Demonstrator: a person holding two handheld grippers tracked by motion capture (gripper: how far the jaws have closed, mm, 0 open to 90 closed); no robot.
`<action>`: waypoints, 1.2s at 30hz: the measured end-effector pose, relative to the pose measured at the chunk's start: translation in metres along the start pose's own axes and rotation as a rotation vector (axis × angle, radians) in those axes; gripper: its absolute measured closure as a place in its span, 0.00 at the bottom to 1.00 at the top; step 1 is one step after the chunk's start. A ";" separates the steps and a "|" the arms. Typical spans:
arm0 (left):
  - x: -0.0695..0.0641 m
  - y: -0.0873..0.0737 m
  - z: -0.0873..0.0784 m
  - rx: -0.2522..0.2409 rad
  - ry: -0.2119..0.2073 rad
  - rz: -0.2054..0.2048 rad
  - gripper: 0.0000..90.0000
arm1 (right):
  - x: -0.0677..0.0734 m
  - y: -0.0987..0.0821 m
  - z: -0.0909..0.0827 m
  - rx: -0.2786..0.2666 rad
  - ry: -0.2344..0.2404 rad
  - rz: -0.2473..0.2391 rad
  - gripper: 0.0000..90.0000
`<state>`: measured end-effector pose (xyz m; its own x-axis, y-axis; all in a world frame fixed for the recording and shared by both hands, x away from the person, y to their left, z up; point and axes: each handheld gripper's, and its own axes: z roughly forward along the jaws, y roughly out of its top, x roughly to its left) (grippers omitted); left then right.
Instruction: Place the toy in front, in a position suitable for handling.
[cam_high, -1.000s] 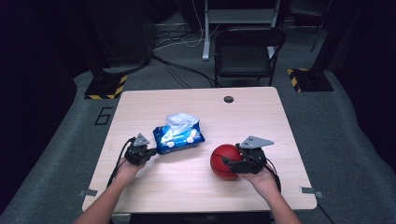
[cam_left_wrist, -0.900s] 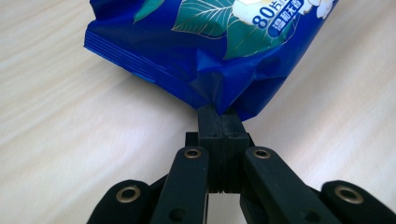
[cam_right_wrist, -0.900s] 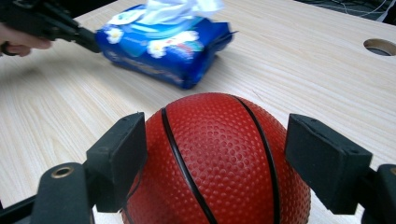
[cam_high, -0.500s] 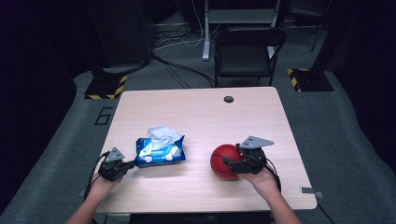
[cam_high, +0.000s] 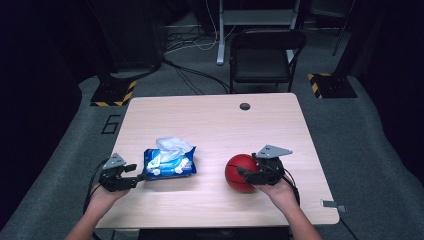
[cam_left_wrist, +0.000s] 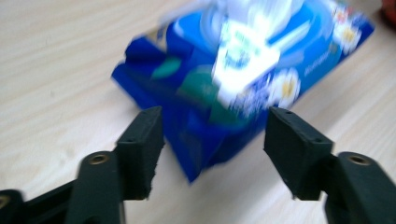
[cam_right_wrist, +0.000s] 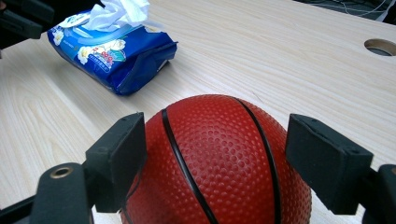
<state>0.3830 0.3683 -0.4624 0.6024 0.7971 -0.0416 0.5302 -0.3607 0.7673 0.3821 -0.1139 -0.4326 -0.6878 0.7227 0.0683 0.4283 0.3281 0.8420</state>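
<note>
A: Where's your wipes pack (cam_high: 169, 163) sitting?

B: It lies flat on the table (cam_high: 210, 120), left of the middle, with a white wipe (cam_high: 172, 145) sticking up from its top. Its long axis runs left to right in the high view, one short end toward your left gripper (cam_high: 134, 175).

A: And that gripper?

B: Your left jaws have just been opening and now stand wide. In the left gripper view the pack's (cam_left_wrist: 243, 79) near corner lies ahead of the gap between them, and neither pad presses on it. That view is blurred, so I cannot tell whether a tip brushes the wrapper.

A: What about your right gripper (cam_high: 243, 173)?

B: It sits at the ball (cam_high: 240, 172), right of the middle. In the right gripper view the ball (cam_right_wrist: 219, 158) lies between the jaws, the left pad against its side; the right pad is just beside it, and I cannot tell whether it touches.

A: Anything around them?

B: Bare wood lies between pack and ball, which are well apart. A cable hole (cam_high: 244, 106) lies near the far edge, and a chair (cam_high: 267, 55) stands beyond the table.
</note>
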 end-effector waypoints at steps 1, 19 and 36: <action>-0.002 0.006 0.004 -0.010 -0.005 0.003 0.38 | 0.000 0.000 0.000 0.000 0.000 -0.001 0.22; 0.012 0.047 0.054 -0.057 -0.050 -0.109 0.28 | 0.001 0.002 0.000 0.008 0.000 0.002 0.22; 0.002 0.058 0.075 -0.044 -0.141 -0.022 0.31 | -0.001 0.000 -0.001 -0.002 -0.001 0.017 0.22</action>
<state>0.4593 0.3125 -0.4658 0.6704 0.7276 -0.1453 0.5193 -0.3203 0.7923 0.3827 -0.1153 -0.4323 -0.6798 0.7288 0.0822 0.4391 0.3147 0.8415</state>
